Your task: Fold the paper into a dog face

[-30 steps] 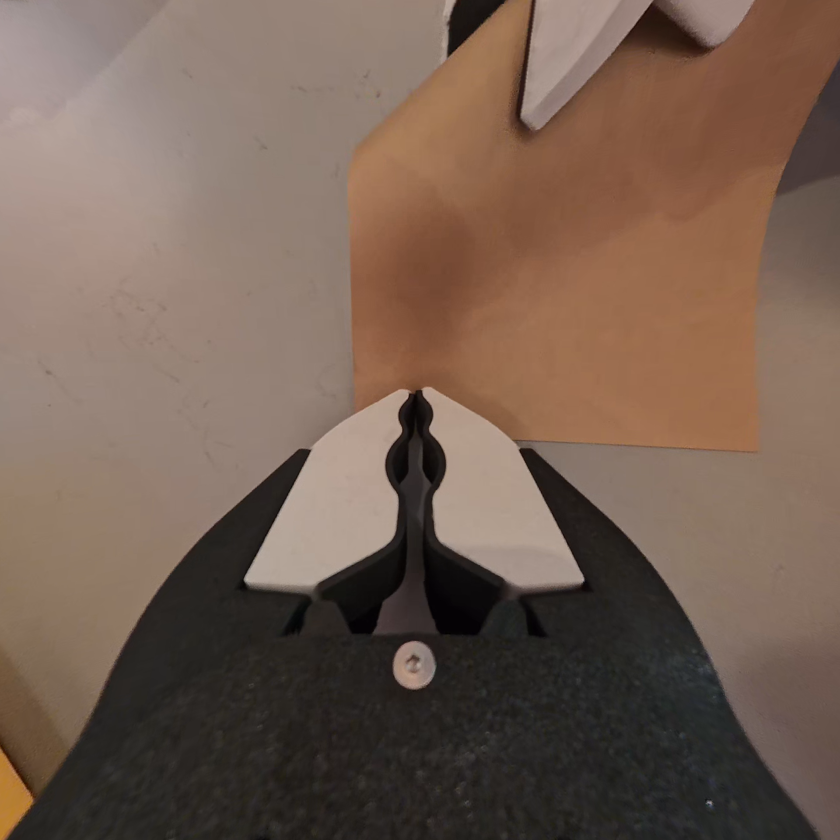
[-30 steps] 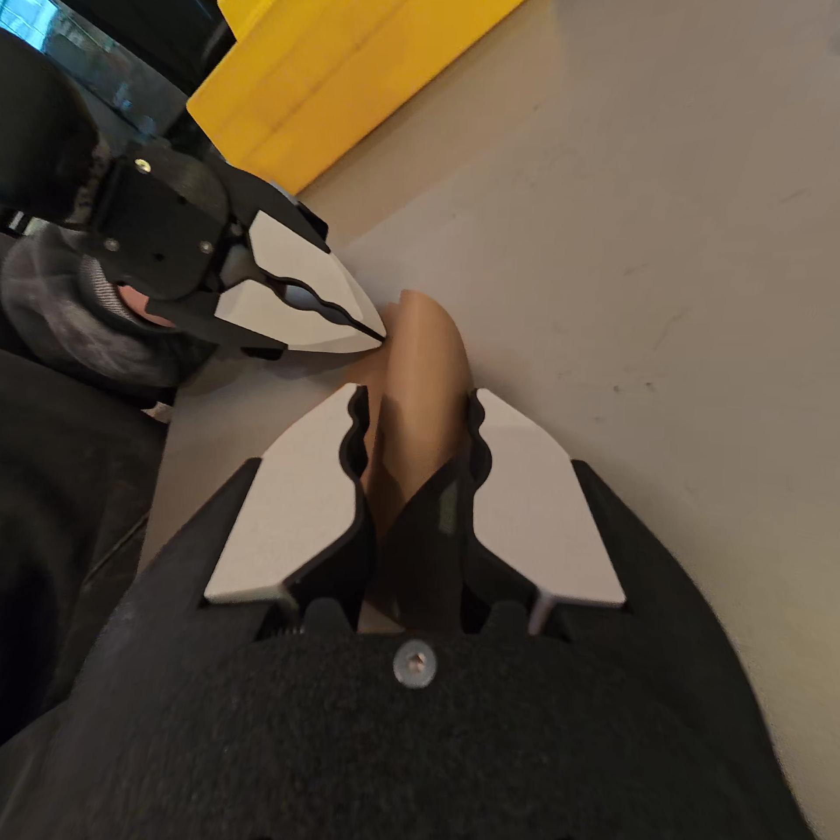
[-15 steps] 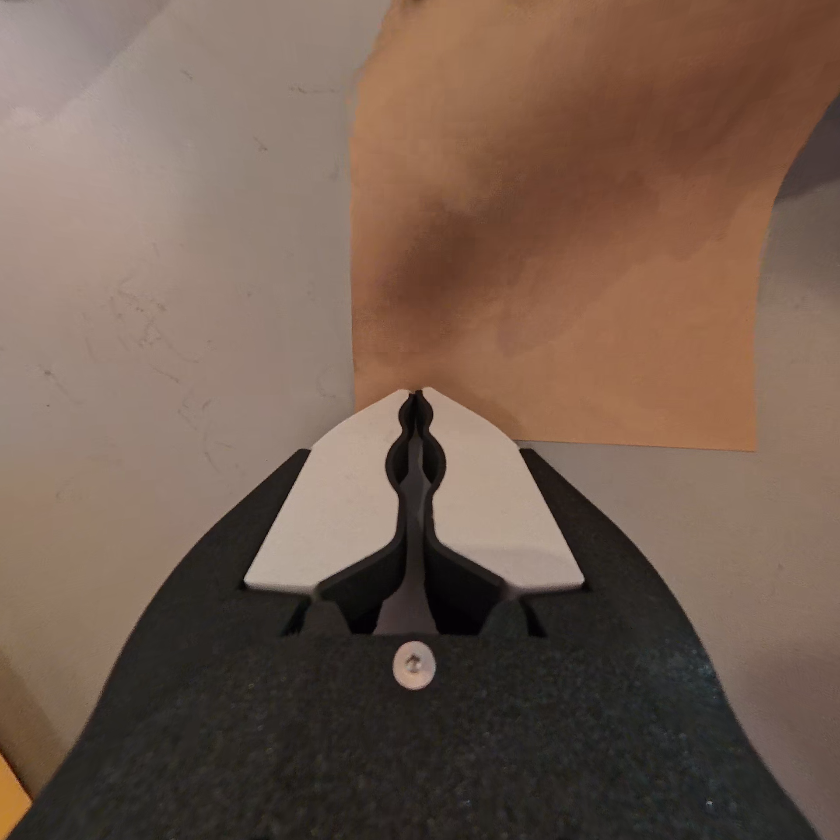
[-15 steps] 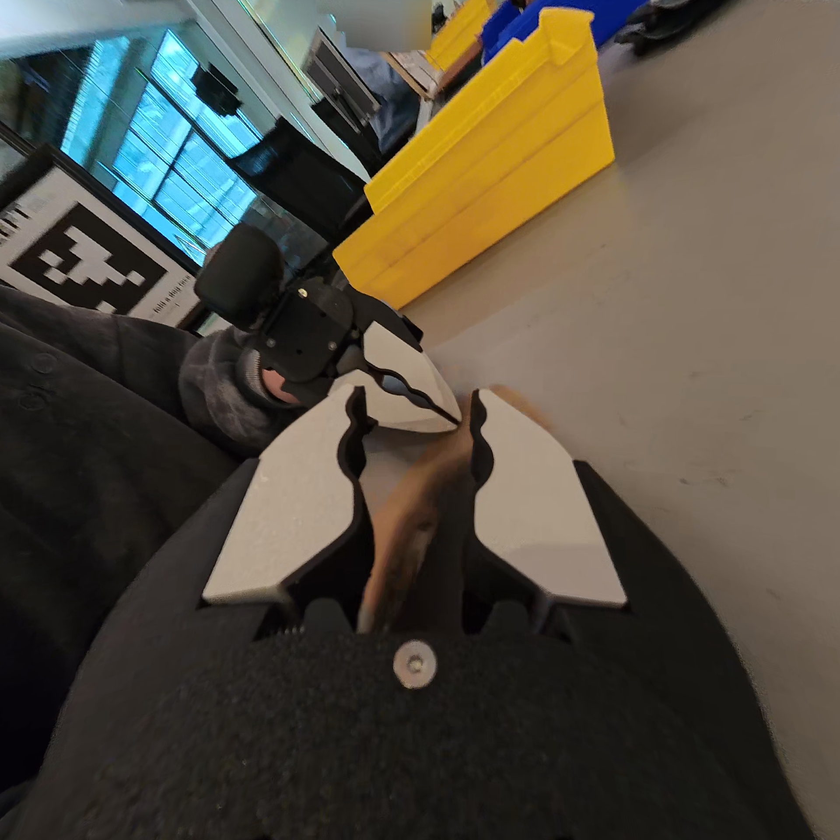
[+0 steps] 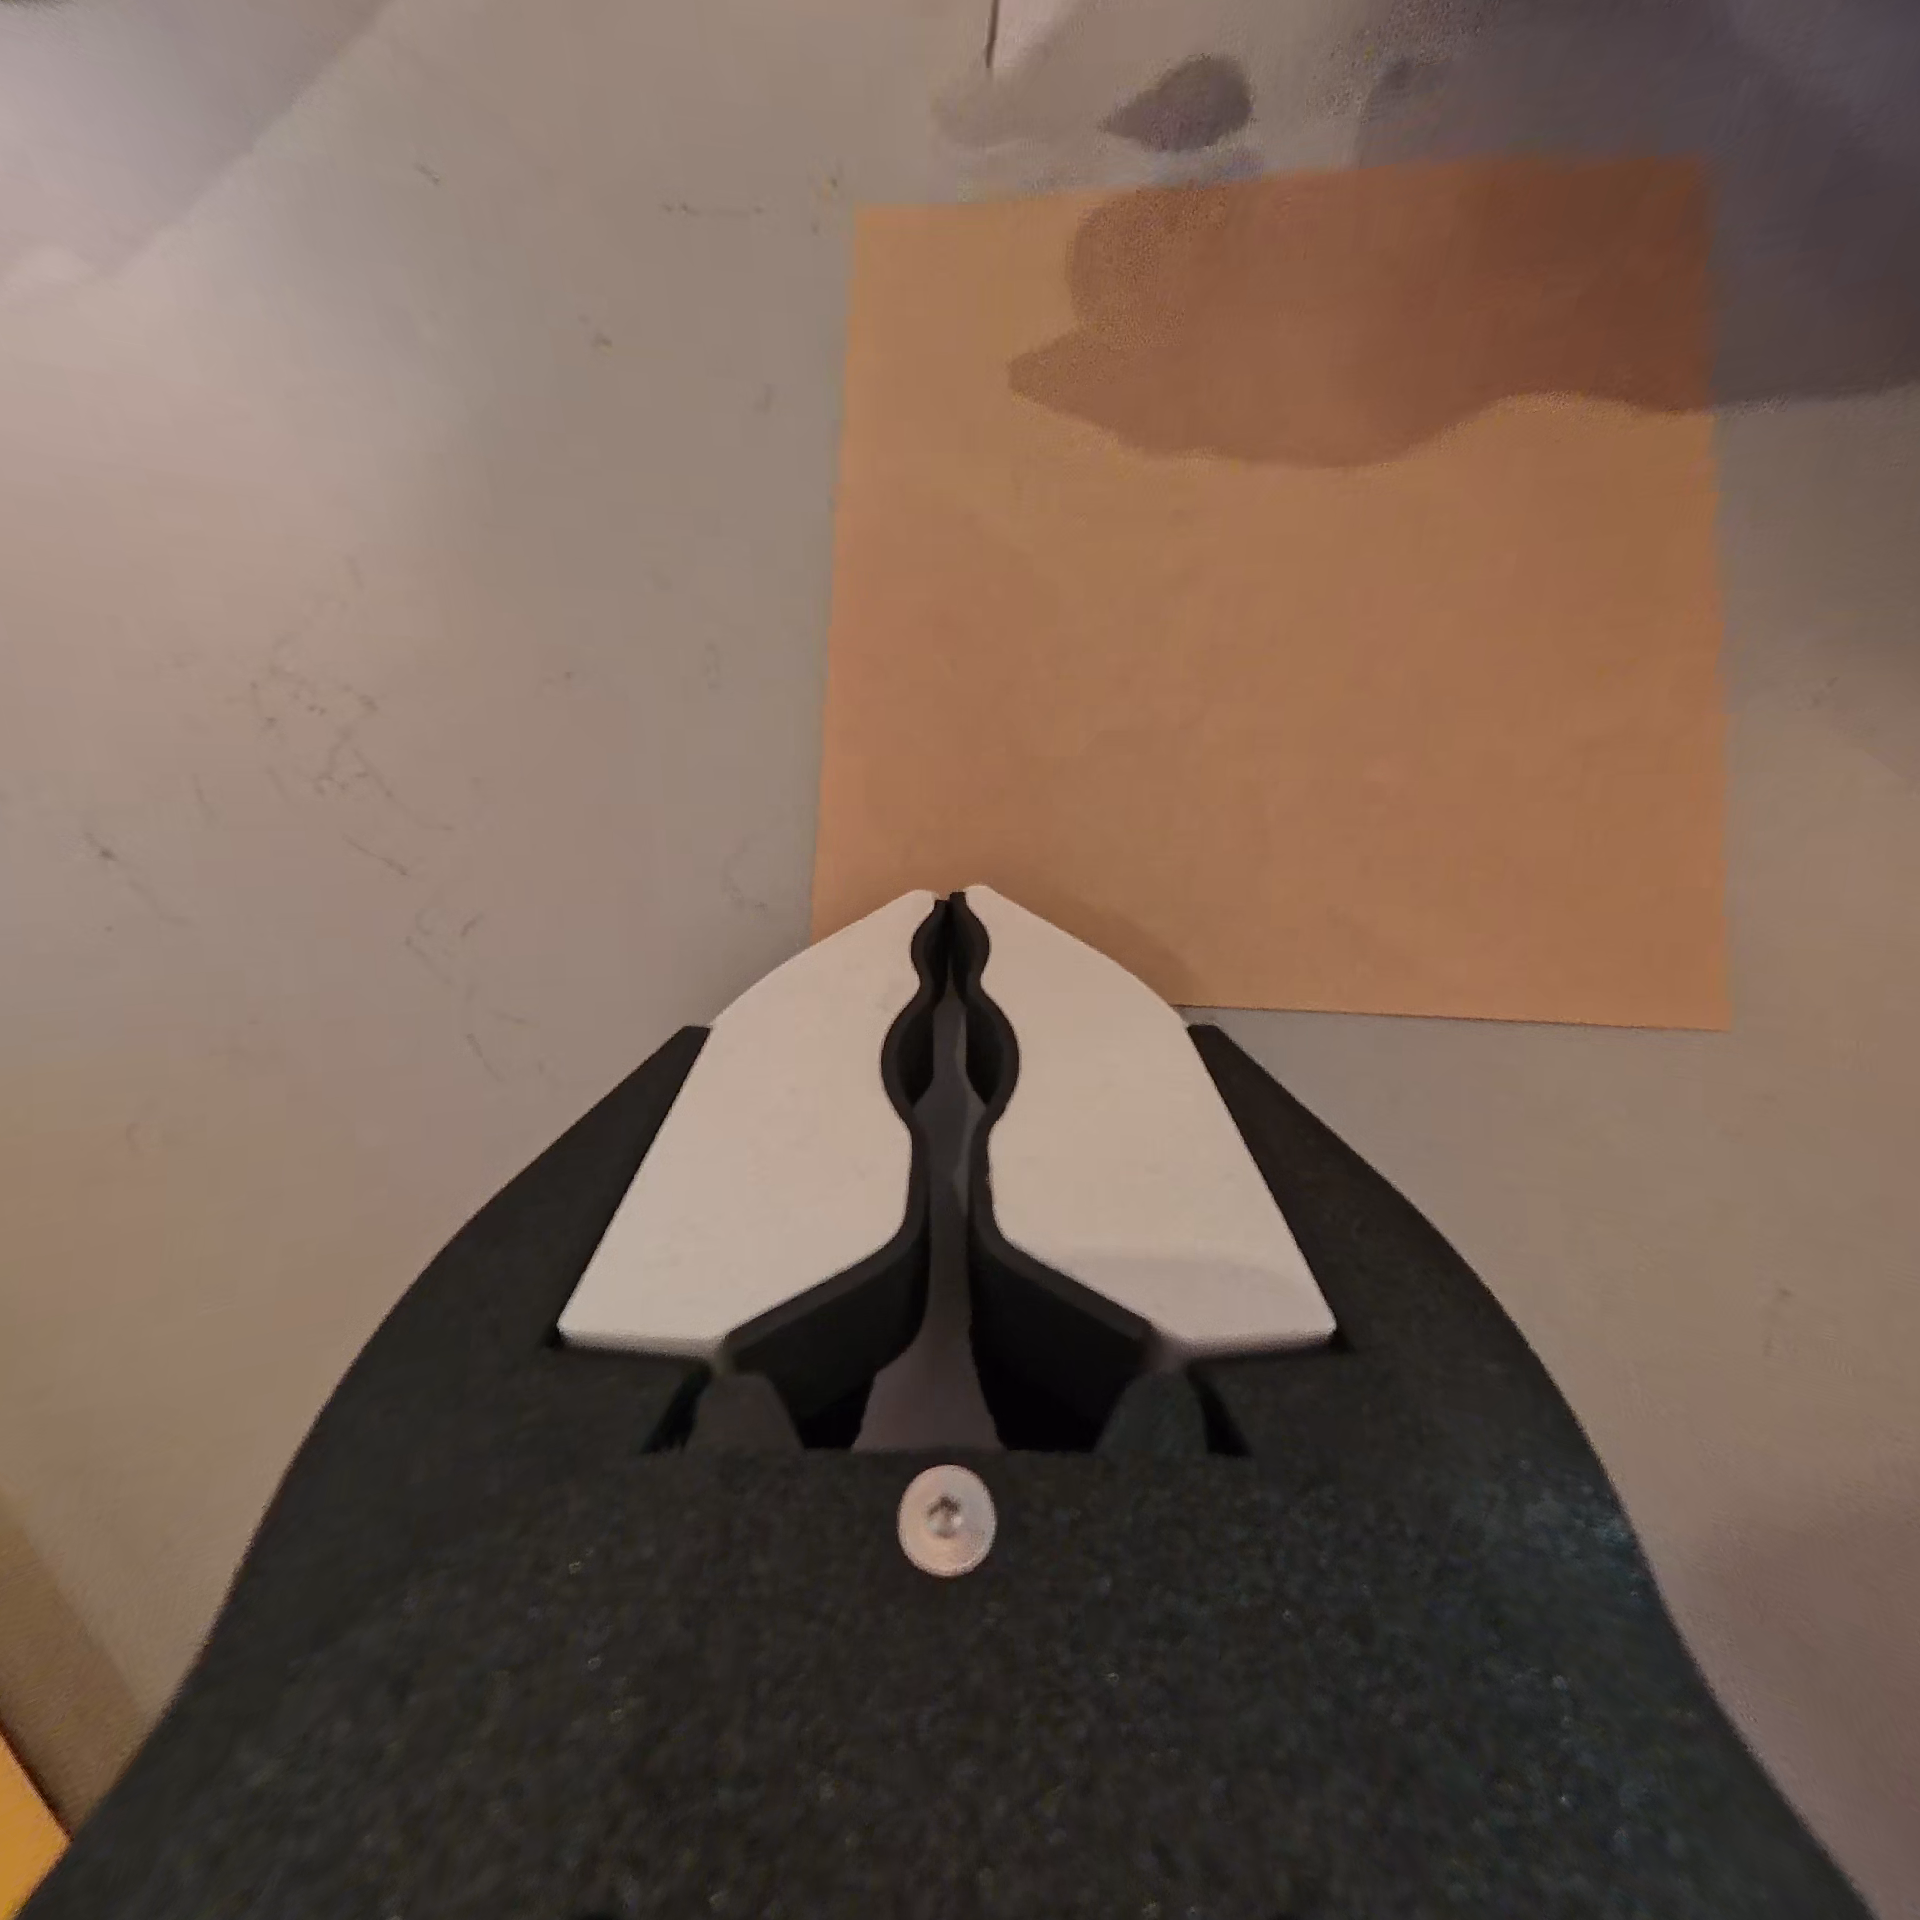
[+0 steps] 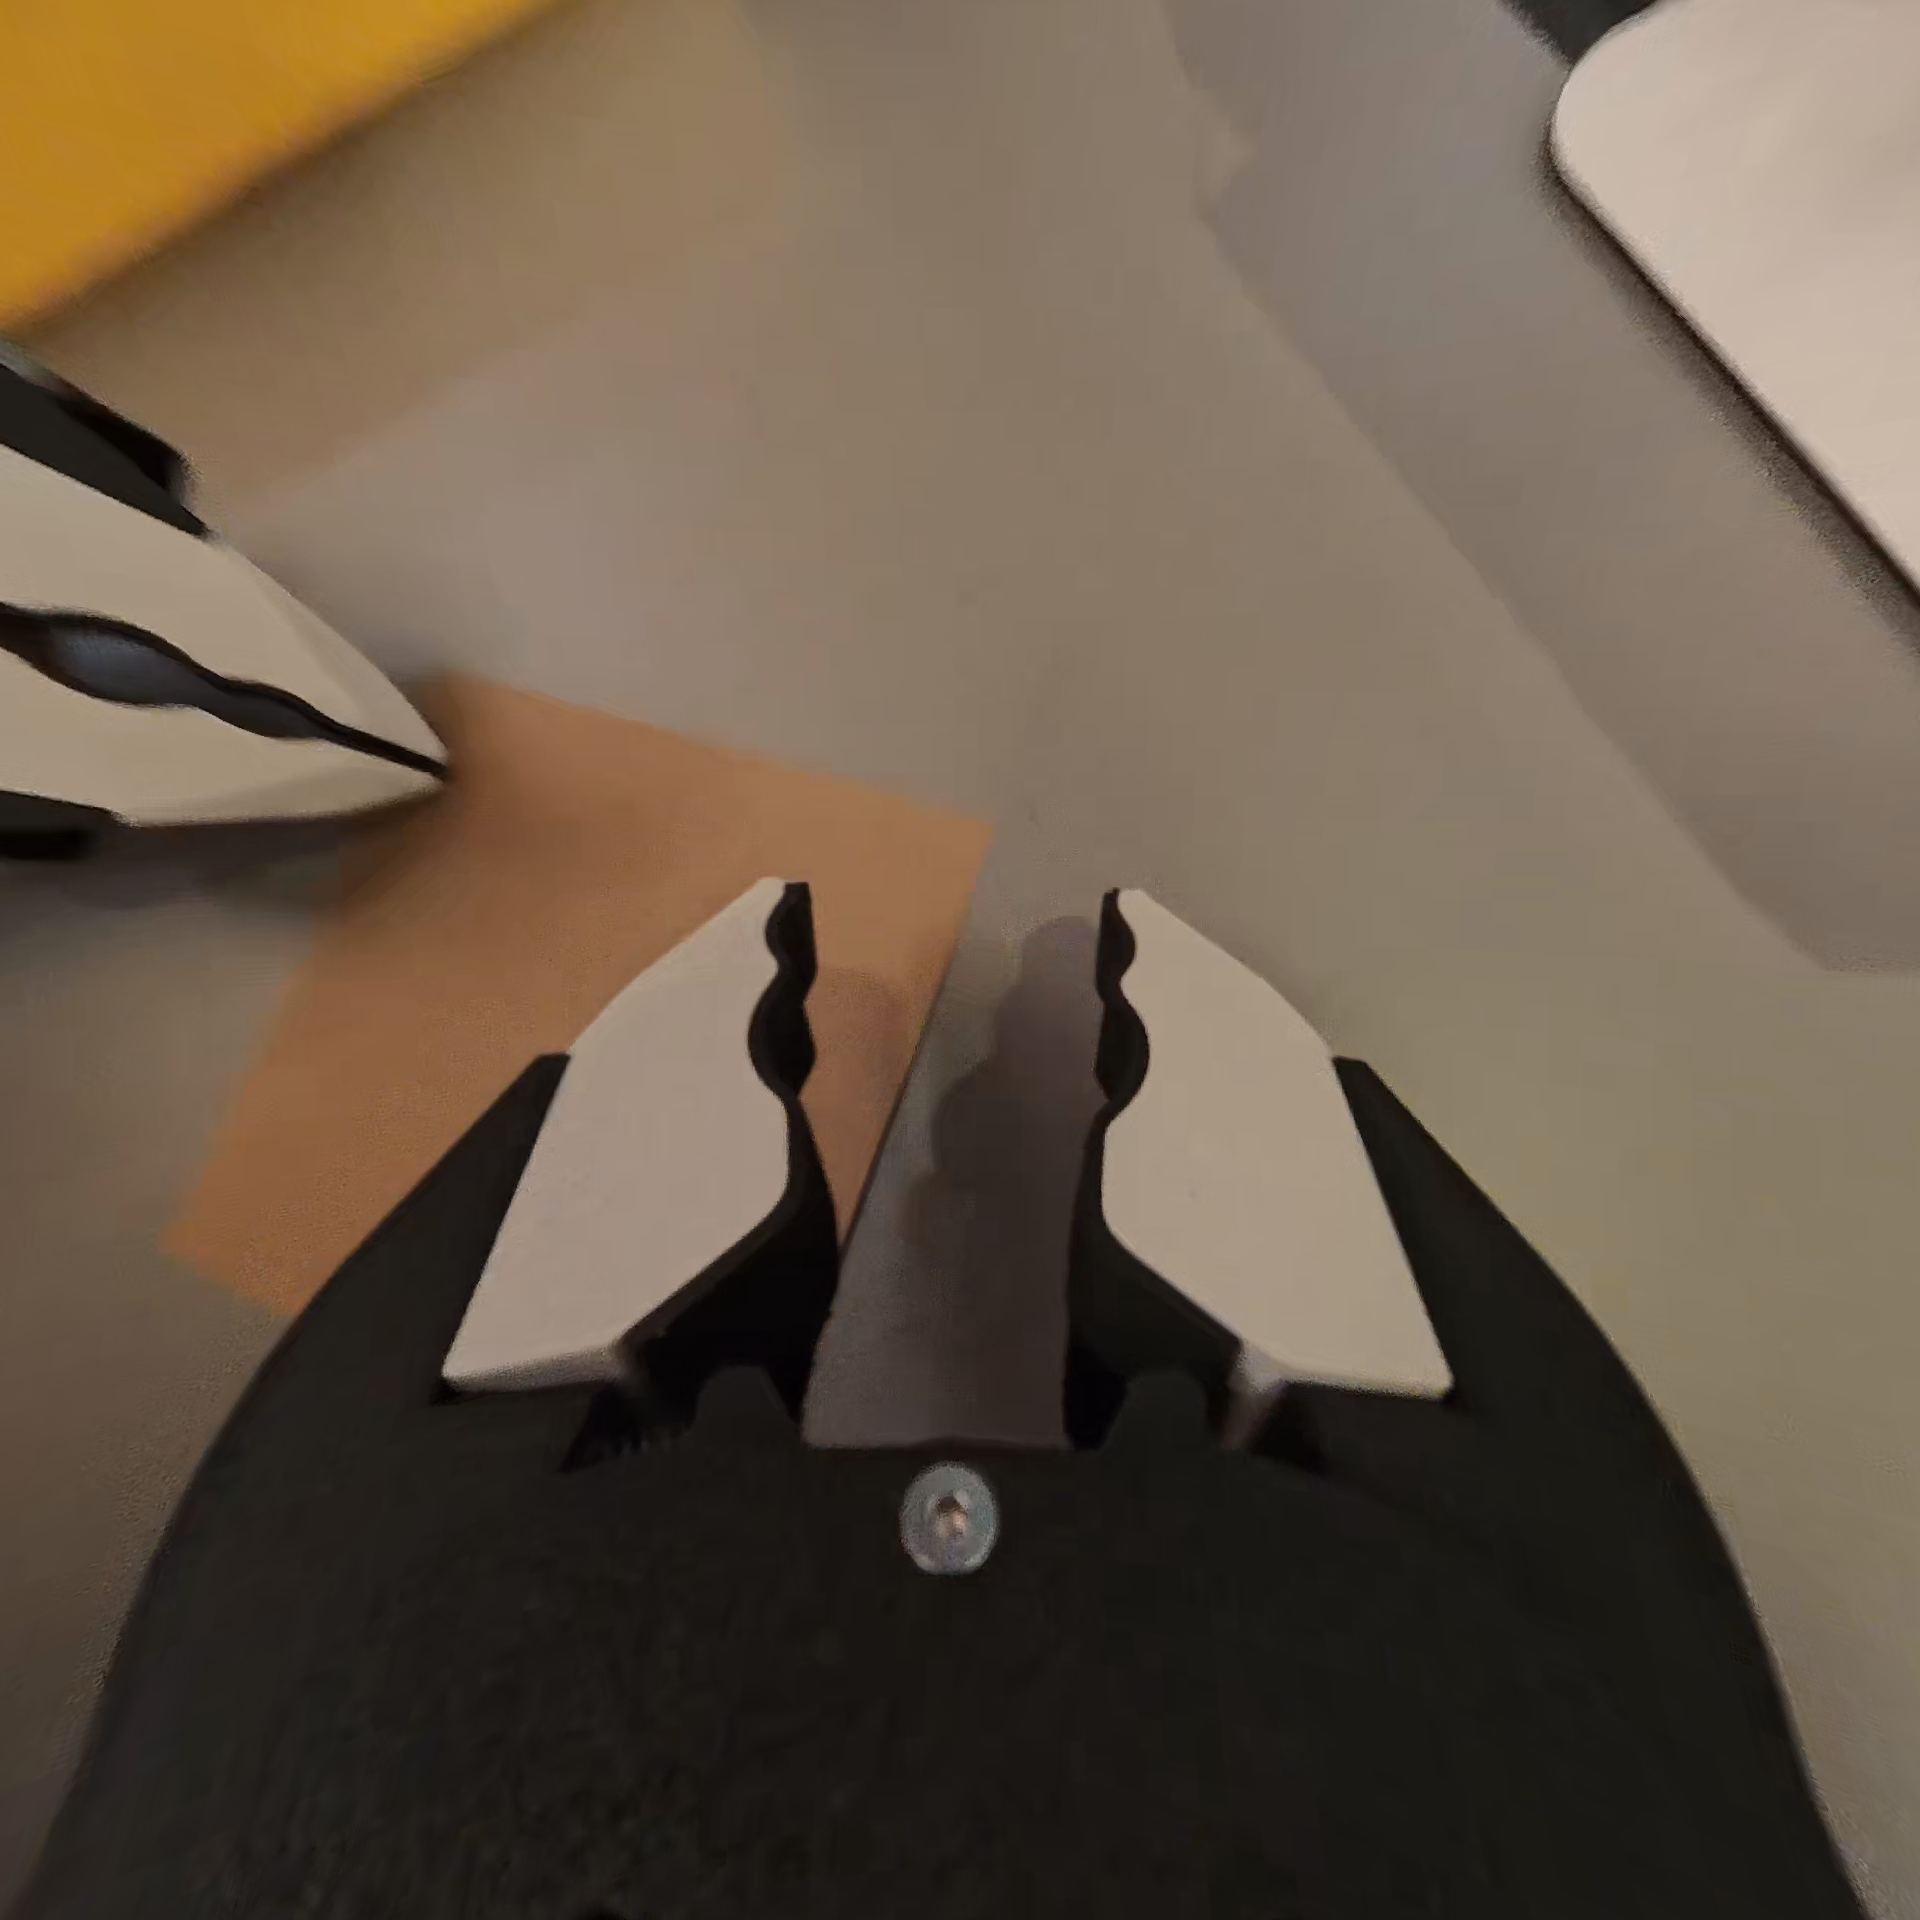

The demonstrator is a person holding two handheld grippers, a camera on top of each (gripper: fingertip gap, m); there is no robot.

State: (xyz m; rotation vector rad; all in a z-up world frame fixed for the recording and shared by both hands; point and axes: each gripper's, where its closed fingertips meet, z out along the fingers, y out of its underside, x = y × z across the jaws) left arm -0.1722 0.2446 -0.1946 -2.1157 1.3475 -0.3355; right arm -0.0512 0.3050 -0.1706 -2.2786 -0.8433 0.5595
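A square sheet of tan paper [image 5: 1299,675] lies flat on the grey table [image 5: 416,623]. My left gripper [image 5: 951,904] is shut, and its tips rest at the paper's near left corner. In the right wrist view the paper [image 6: 582,935] lies under and to the left of my right gripper [image 6: 956,894]. That gripper is open and empty and hovers over the paper's right edge. The left gripper [image 6: 431,769] enters that view from the left, with its closed tip on the paper's far corner. A blurred pale shape [image 5: 1143,94] shows beyond the paper in the left wrist view.
A yellow bin [image 6: 156,135] stands on the table beyond the paper at the upper left. A white rounded object [image 6: 1766,260] lies at the upper right. A yellow edge [image 5: 21,1808] shows at the lower left of the left wrist view.
My right gripper has let go of the raised, curled side of the paper, opened wider and drawn back. The paper has dropped flat. The left gripper has stayed put.
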